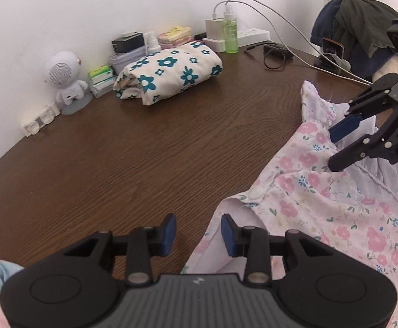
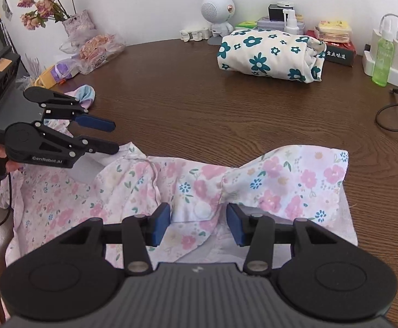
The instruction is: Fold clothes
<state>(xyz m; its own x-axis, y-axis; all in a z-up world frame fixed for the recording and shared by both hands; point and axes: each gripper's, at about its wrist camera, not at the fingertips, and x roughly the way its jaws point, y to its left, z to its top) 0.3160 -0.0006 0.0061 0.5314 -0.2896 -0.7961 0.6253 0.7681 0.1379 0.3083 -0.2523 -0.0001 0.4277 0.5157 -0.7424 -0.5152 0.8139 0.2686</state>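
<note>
Right wrist view shows a dark wood-grain table (image 2: 199, 104) against a white wall (image 2: 144, 0), the pink floral garment (image 2: 133, 188) spread at its near edge beneath the right gripper (image 2: 198, 224), jaws apart, while the left gripper (image 2: 111, 136), marked "CenRobot.AI", gapes beside it.

Bare table (image 2: 188, 104) between folded bundle (image 2: 270, 54) and garment (image 2: 253, 180).

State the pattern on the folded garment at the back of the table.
Cream with teal flowers: the folded garment, clearest in the right wrist view.
</note>
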